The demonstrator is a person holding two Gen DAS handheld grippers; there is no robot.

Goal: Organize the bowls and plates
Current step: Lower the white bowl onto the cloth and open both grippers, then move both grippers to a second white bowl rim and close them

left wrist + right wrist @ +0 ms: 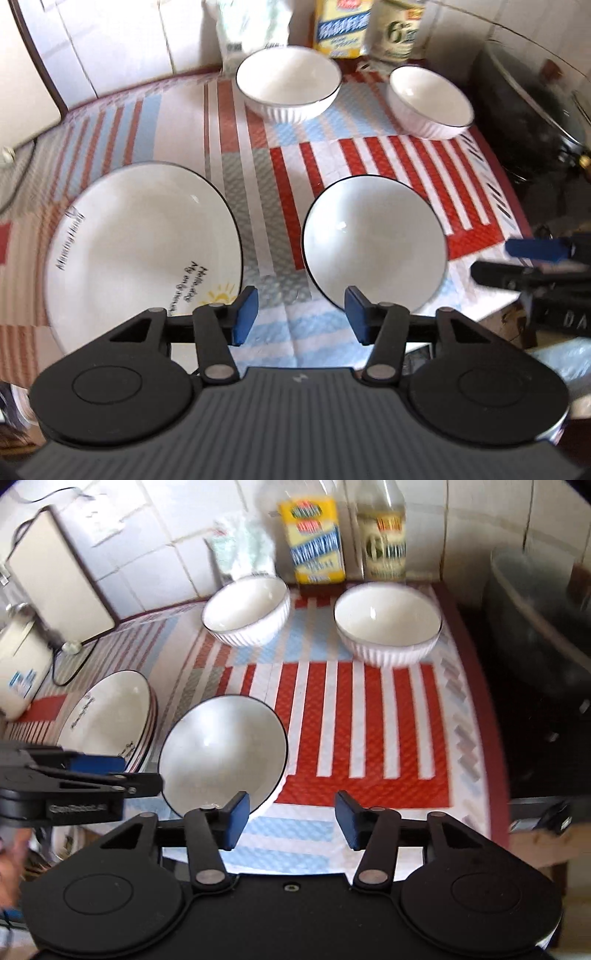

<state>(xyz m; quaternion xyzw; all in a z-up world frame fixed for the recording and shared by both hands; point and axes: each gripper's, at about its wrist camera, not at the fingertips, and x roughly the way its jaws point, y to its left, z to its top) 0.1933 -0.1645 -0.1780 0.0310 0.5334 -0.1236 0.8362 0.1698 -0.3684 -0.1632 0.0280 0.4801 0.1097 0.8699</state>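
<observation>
A stack of white, black-rimmed plates (140,251) with printed lettering lies at the left of the striped mat. Beside it on the right stands a smooth white bowl (373,240). Two ribbed white bowls (288,81) (430,103) stand apart at the back. My left gripper (301,314) hovers open over the mat's front, between plates and bowl, holding nothing. In the right wrist view my right gripper (291,819) is open and empty, just right of the smooth bowl (225,749); the plates (107,712) and the left gripper (142,774) are at its left.
A yellow carton (314,542), a bottle (384,542) and a white bag (243,546) line the tiled back wall. A dark pot (535,627) stands off the mat's right edge. A white appliance (59,576) and a cooker (18,664) sit at the left.
</observation>
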